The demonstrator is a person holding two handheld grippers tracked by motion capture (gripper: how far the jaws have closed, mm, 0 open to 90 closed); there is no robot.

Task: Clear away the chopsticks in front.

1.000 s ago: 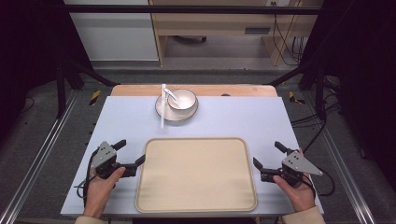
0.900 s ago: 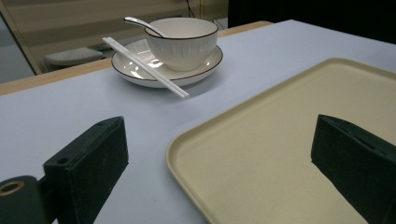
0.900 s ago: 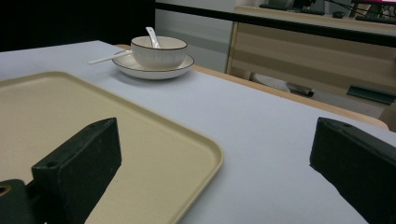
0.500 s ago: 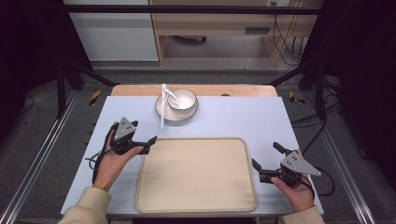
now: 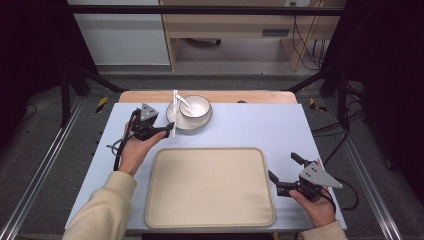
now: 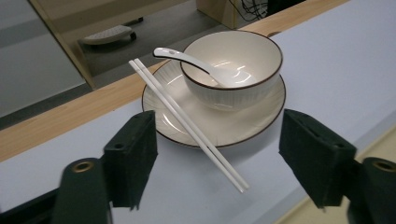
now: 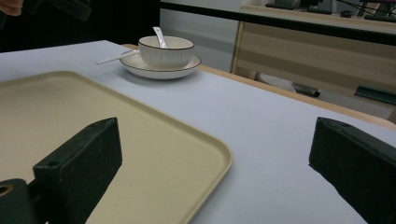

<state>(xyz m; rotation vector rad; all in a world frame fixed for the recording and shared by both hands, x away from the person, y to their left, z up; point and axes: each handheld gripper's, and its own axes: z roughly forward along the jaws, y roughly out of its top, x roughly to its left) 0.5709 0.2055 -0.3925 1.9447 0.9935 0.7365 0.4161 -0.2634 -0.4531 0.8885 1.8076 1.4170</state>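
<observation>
White chopsticks (image 6: 187, 122) are propped on the plate (image 6: 243, 128) near the bench's far edge; the left gripper (image 5: 162, 131) has been brought there, fingers narrowing, nothing pinched. Right gripper (image 5: 282, 175) fingers are spread.

At the upper middle of the high view stand one bowl (image 5: 194, 106) and one plate (image 5: 172, 119) under it, with one white spoon (image 5: 183, 102) and two white chopsticks (image 5: 174, 113). One beige tray (image 5: 210, 186) fills the lower middle. Two grippers complete the count: one at left (image 5: 168, 129), one at lower right (image 5: 283, 171).
</observation>
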